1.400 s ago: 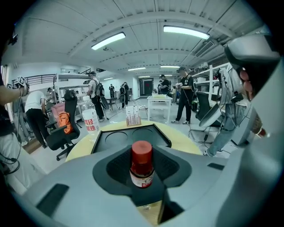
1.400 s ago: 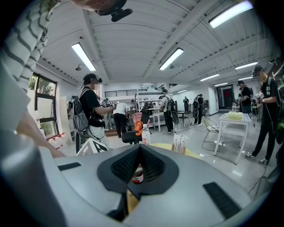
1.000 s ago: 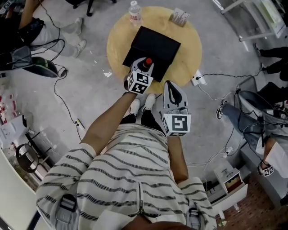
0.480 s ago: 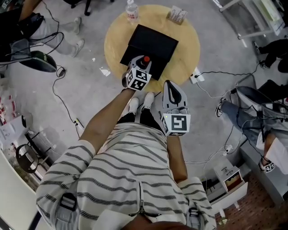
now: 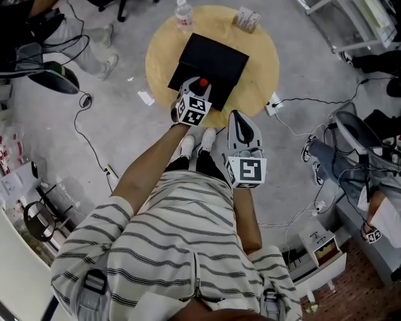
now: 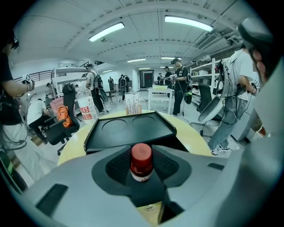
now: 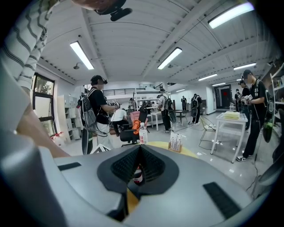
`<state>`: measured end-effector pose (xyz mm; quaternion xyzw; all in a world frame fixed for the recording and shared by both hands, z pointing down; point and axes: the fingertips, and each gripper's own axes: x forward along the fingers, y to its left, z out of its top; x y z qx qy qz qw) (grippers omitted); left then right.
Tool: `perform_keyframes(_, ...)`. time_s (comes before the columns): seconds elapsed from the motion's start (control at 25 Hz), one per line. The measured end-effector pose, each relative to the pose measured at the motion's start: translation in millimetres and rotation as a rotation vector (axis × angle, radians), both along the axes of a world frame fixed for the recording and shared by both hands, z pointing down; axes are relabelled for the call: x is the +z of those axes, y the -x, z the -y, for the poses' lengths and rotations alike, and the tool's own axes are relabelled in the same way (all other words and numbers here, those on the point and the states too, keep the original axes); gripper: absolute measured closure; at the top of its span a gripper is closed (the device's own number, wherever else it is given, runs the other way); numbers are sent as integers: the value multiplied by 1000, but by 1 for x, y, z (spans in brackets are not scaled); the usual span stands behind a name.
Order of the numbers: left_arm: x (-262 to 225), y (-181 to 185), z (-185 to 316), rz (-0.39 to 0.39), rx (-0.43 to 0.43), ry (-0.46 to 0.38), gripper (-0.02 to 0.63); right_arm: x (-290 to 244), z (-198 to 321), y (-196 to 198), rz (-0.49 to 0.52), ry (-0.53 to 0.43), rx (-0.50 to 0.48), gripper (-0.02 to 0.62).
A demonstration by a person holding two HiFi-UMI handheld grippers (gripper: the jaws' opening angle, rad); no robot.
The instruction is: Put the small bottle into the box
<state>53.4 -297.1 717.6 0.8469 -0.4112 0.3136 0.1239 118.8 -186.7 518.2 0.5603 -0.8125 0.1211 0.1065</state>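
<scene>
Left tool [image 6: 142,167] closed on the small bottle [image 6: 141,156], pads pressed to both sides of it, red cap standing upright above them. Held just at the near rim of the box [image 6: 128,133]; cannot tell whether already over the rim or a little short of it. Inside of the box black and flat, with two round hollows toward its far side, wide room open straight ahead of the bottle.

Right tool [image 7: 139,155] with pads brought together at the tips, gripping nothing; only the small bottle seen far off through the slit below them. Held back beside the left tool, at the near edge of the surface [image 5: 258,70], apart from the box.

Box set turned on the round surface, one corner toward the near edge, a broad yellow band free on the right side. At the far edge, a water bottle [image 5: 183,14] just beside the box's far corner and a card pack [image 5: 246,21] further right, both off the box.
</scene>
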Motion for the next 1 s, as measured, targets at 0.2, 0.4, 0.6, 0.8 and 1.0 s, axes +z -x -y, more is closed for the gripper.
perform_keyframes(0.2,-2,0,1,-17,-4,2,456,-1,3,4,-4,-8,-11,586)
perform_keyframes(0.4,-21,4,-6,-52,-15,-8,456,-11,-6,13,-5,-20,-23,586)
perform_keyframes(0.6,-39,5,-10,-85,-22,-29,456,-16,-9,15,-9,-43,-25,586)
perform_keyframes(0.8,-56,6,-19,-112,-24,-56,457,-20,-12,14,7,-38,-12,586)
perform_keyframes(1.0,-80,10,-23,-154,-27,-95,460,-28,-12,17,3,-60,-8,586)
